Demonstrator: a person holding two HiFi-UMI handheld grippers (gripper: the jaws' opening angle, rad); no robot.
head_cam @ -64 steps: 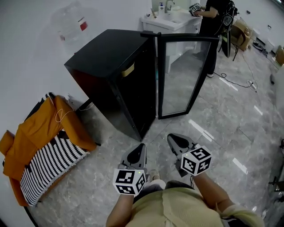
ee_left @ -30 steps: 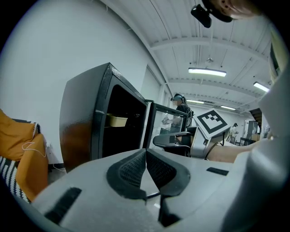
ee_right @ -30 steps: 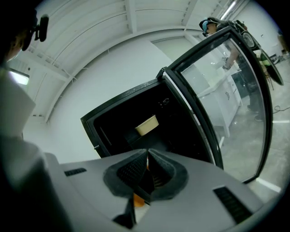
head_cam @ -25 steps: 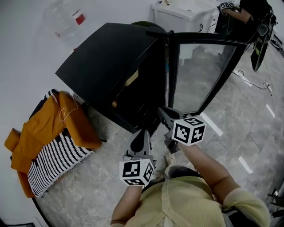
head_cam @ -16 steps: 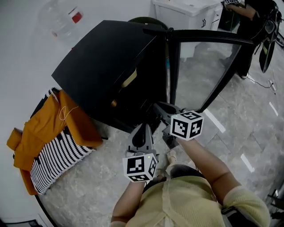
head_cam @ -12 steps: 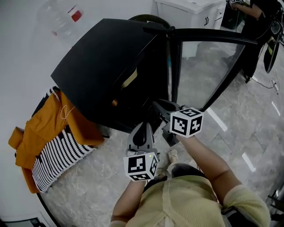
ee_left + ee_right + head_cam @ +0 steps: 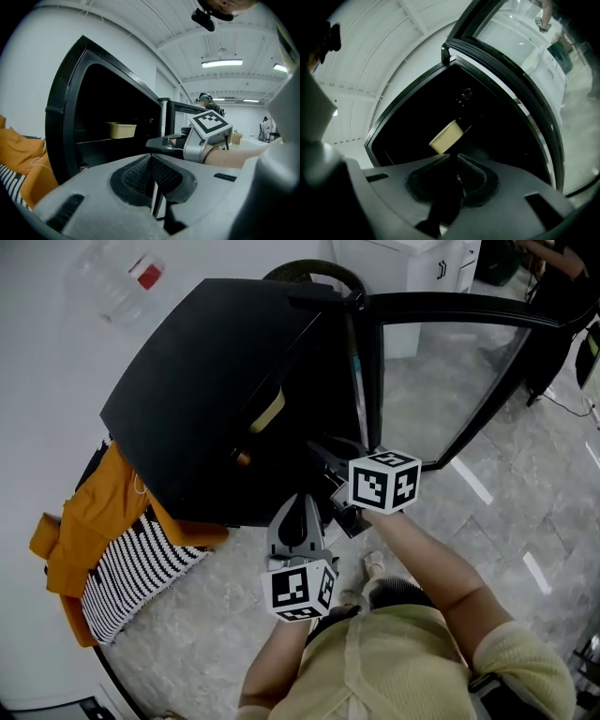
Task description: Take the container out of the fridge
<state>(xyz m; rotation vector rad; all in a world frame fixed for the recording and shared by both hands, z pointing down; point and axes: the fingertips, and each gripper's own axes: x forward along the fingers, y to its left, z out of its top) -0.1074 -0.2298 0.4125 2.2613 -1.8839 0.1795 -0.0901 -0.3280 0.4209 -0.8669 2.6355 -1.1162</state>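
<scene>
The beige container [image 7: 267,412] sits on a shelf inside the black fridge [image 7: 216,362], whose glass door [image 7: 441,381] stands open to the right. My right gripper [image 7: 321,451] is shut and empty, its tips at the fridge opening, just below and short of the container [image 7: 446,137]. My left gripper [image 7: 291,502] hangs lower, outside the fridge front, also shut with nothing in it. In the left gripper view the container [image 7: 120,129] shows on the shelf, with the right gripper [image 7: 151,143] reaching in from the right.
An orange cloth and striped fabric [image 7: 103,549] lie left of the fridge. A clear water bottle [image 7: 112,282] lies by the wall. A white cabinet [image 7: 412,263] and a person [image 7: 562,263] are at the far right. A small orange item [image 7: 242,457] sits lower in the fridge.
The right gripper has moved forward from the floor area up to the fridge opening. The view has drawn closer to the fridge. The left gripper has stayed low in front.
</scene>
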